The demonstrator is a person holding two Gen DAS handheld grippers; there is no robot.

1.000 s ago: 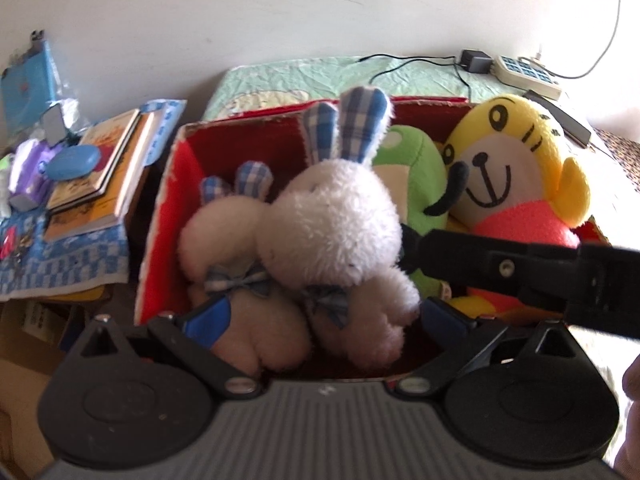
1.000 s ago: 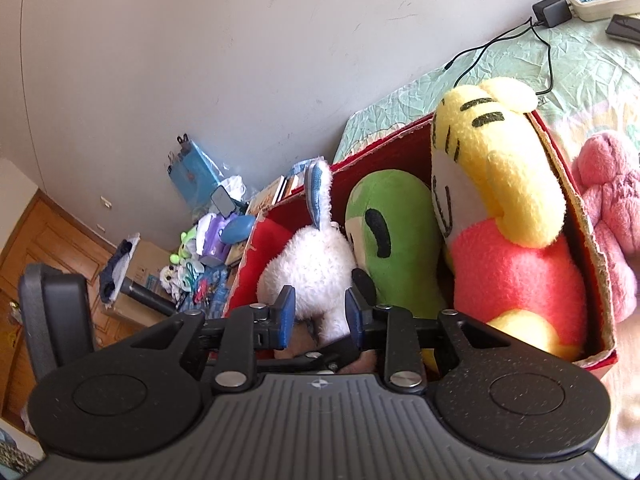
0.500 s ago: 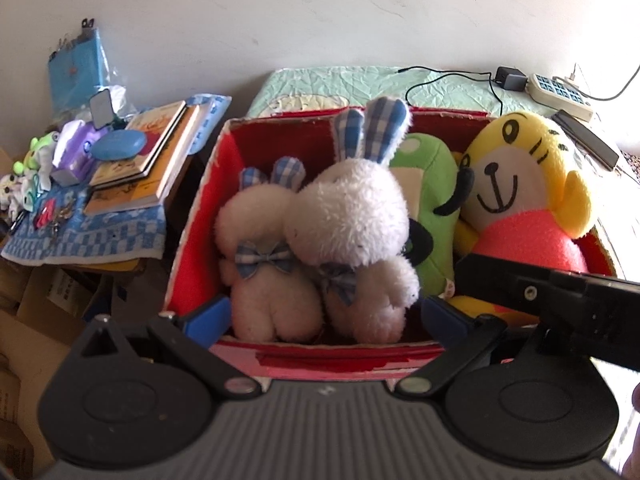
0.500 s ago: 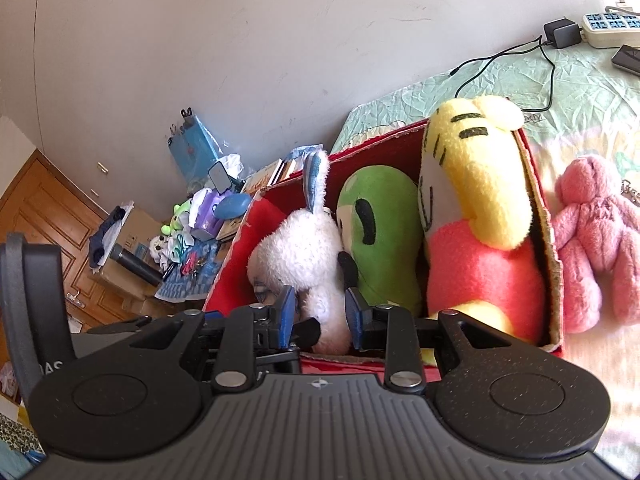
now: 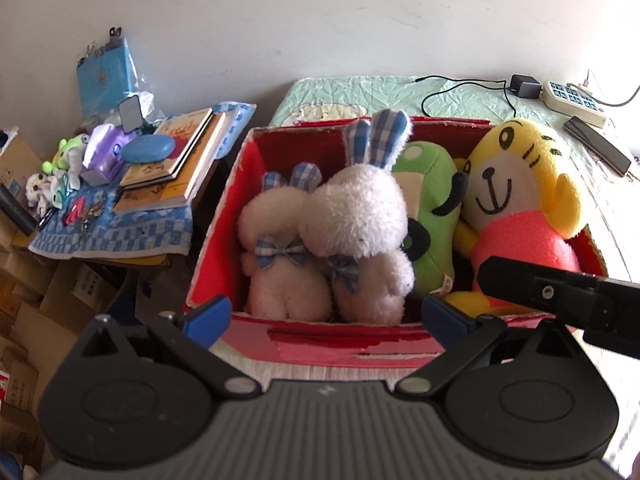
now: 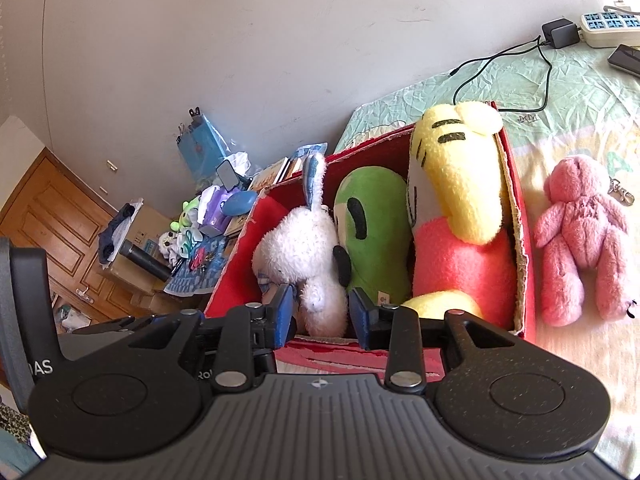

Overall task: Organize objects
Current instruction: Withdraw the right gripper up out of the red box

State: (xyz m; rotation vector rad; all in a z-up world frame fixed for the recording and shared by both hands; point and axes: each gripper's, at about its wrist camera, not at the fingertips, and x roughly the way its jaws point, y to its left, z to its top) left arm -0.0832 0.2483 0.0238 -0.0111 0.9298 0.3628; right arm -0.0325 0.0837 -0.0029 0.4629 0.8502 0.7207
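Note:
A red cardboard box (image 5: 224, 216) on the bed holds two white plush rabbits (image 5: 352, 212) with blue checked ears, a green plush (image 5: 432, 216) and a yellow and pink tiger plush (image 5: 520, 200). My left gripper (image 5: 326, 316) is open and empty, just in front of the box's near wall. My right gripper (image 6: 322, 316) is partly open and empty, also at the near wall (image 6: 320, 354), in front of a white rabbit (image 6: 300, 248). A pink teddy (image 6: 584, 232) lies on the bed to the right of the box.
A side table (image 5: 116, 232) left of the box holds books (image 5: 176, 164), small toys and a blue cloth. A power strip (image 5: 572, 100), a charger with cable and a phone (image 5: 596, 144) lie on the bed behind the box. A wooden door (image 6: 52, 220) stands far left.
Both grippers have pulled back out of the box to its near wall. The white rabbits stay in the box. The right gripper's jaws have opened wider.

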